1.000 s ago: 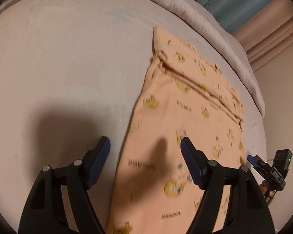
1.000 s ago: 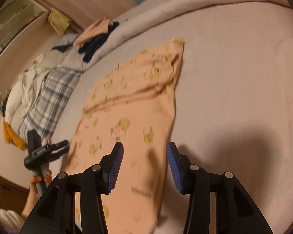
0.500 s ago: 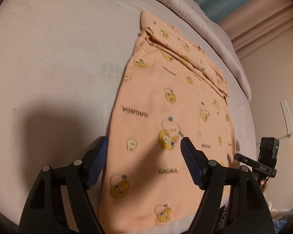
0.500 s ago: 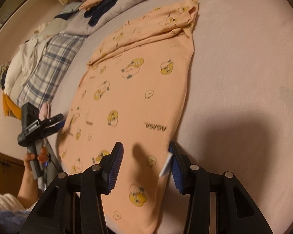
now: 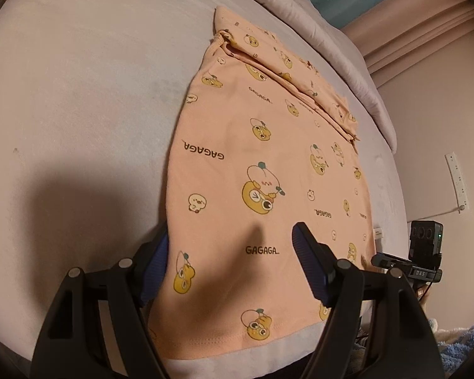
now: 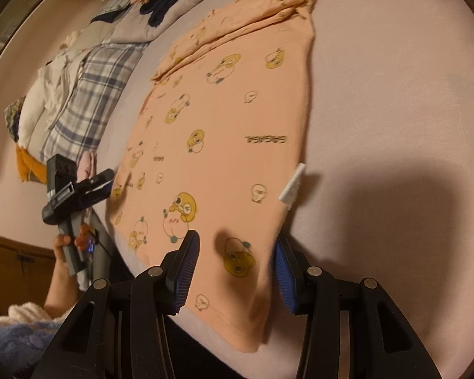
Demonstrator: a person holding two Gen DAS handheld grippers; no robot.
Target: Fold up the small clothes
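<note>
A peach child's shirt (image 5: 268, 164) with yellow cartoon prints and "GAGAGA" text lies flat on the bed, sleeves folded across its far end, hem at the bed's near edge. My left gripper (image 5: 233, 265) is open, straddling the hem's left corner; its left finger lies partly under the shirt's left edge. In the right wrist view the shirt (image 6: 224, 120) shows with a white tag (image 6: 292, 188) at its right edge. My right gripper (image 6: 237, 271) is open over the hem's right corner. Each gripper shows in the other's view: the right one (image 5: 423, 255), the left one (image 6: 75, 186).
The shirt lies on a pale pink bed sheet (image 5: 79, 94). A rolled duvet (image 5: 316, 28) runs along the far side. A plaid cloth (image 6: 88, 94) and piled clothes (image 6: 161, 6) lie at the left. A wall socket strip (image 5: 456, 180) is at the right.
Both grippers have pulled back toward the bed's near edge, from over the shirt's middle to its hem corners. Both stay open.
</note>
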